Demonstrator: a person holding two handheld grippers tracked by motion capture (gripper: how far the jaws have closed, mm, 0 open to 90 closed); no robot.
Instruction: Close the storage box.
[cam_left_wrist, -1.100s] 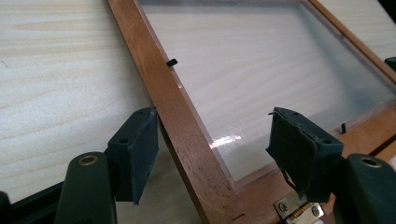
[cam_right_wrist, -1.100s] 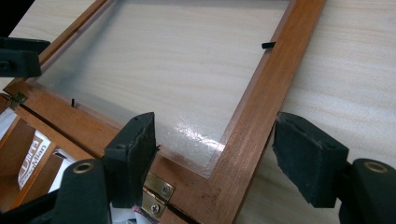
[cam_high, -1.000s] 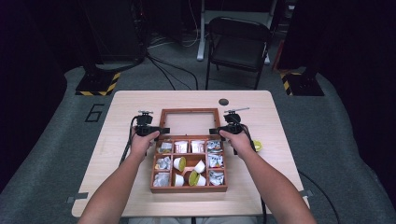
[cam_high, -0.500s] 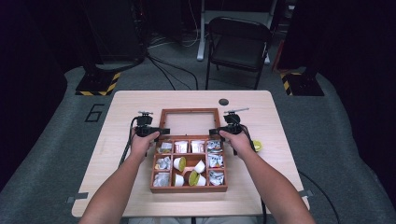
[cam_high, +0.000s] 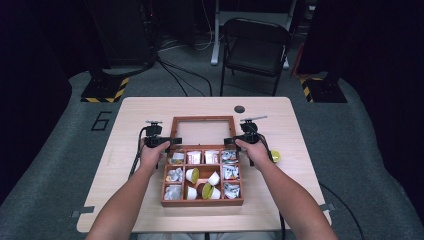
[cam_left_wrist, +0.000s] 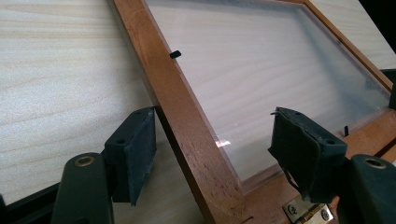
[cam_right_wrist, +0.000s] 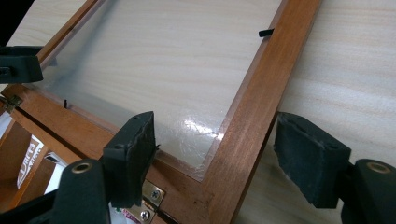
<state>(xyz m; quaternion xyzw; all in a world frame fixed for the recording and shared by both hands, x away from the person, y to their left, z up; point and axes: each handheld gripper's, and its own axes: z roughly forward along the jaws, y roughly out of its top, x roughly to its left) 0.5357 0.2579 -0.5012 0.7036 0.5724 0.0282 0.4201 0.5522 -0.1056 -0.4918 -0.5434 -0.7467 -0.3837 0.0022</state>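
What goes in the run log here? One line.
lid: open, flat on table | left hand-held gripper: jaws opening, straddling lid rail | right hand-held gripper: open, straddling opposite rail

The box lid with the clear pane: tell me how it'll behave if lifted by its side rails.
The lid likely swings stiffly on its brass hinge rather than lifting free. Its wooden frame looks rigid. The thin clear pane may flex or scratch.

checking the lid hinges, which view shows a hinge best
The right gripper view: a brass hinge with its screws sits near the bottom, just behind the near jaw. The left gripper view catches another hinge at its bottom edge. In the high view the wooden box is too small to show them.
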